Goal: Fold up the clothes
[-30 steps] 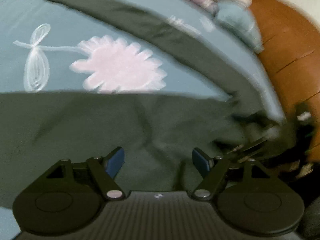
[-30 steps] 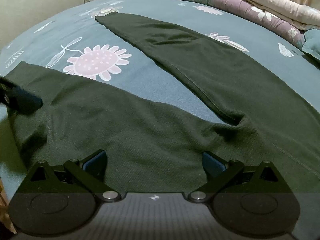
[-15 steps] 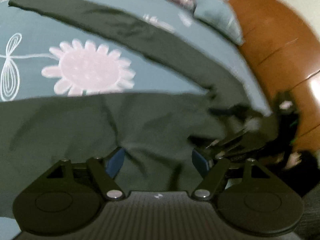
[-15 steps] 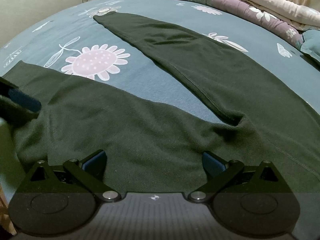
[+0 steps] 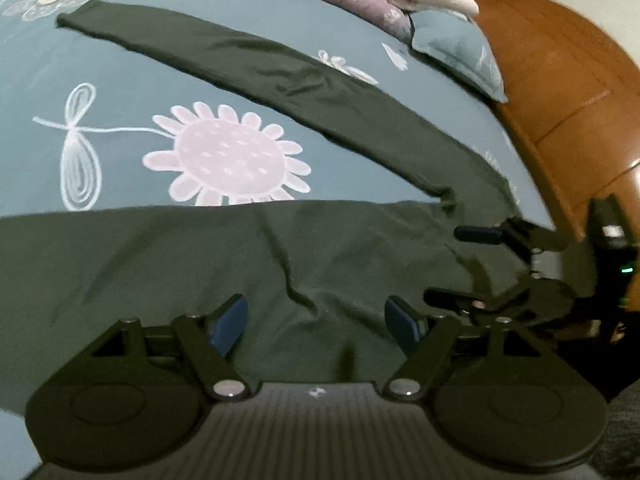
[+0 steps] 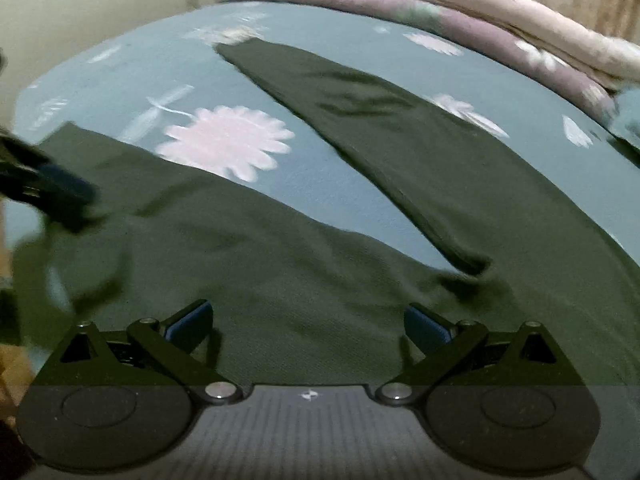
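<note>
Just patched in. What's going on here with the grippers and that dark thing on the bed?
A person is working two handheld grippers over dark green trousers spread flat on a blue floral bedsheet, the legs splayed apart. The left gripper and the right gripper both stand open over the near leg, holding nothing. The far leg lies stretched out towards a folded quilt at the far side of the bed. No fold has been made yet.

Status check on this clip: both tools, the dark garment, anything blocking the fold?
Left tool open, right tool open, both low over the cloth. Dark green garment spread flat on floral bedsheet, sleeve stretched out. Nothing in the way.
</note>
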Available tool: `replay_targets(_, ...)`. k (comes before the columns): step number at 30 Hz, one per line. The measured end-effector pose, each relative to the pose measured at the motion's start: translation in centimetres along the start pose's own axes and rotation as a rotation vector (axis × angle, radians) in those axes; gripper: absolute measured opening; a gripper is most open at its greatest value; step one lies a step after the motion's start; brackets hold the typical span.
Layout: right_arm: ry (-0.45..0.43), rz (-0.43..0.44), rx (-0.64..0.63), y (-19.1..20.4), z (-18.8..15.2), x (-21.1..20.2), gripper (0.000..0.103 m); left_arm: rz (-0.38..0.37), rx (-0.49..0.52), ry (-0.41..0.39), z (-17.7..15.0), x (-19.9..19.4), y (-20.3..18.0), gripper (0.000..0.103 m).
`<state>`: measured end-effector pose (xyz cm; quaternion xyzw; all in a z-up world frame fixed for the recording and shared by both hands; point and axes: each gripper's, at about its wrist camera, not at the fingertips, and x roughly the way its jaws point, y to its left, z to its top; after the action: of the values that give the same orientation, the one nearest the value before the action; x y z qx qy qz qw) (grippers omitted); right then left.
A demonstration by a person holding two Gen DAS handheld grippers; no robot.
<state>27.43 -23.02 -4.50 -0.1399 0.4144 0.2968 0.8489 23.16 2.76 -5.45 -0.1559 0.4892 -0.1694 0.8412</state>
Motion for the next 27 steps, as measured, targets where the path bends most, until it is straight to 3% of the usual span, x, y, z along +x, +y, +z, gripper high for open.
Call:
replay_targets(4,0.040,0.028,-0.009,1.2,-0.4,1.2,0.103,0.066,0.048,0.034,-1.1,1.2,0.1,0.077)
replay_targets(10,0.061,-0.078,0.042,-0.2,-2.2,0.7,0.103,0.082,0.017,0.065,-1.2,-0.2,1.0,0.076)
replay_targets(13,0.058,-0.100,0.069,-1.3,-2.2,-0.4,0.103,0.066,0.044,0.032,0.1,-0.4,-0.1,0.076)
replay_targets(19,0.042,-0.120,0.087,-1.6,-2.6,-1.2,0.103,-0.061,0.115,-0.007,2.3,2.2,-3.4,0.077)
replay_targets(23,0.036,-0.140,0.109,-1.7,-3.8,-2.4,0.103,-0.038,0.116,0.046,2.1,4.9,-3.7,0.077)
replay_targets(27,0.049,-0.176,0.193,-3.1,-5.5,-3.7,0.103,-0.031,0.095,0.047,2.2,5.1,-3.3,0.080)
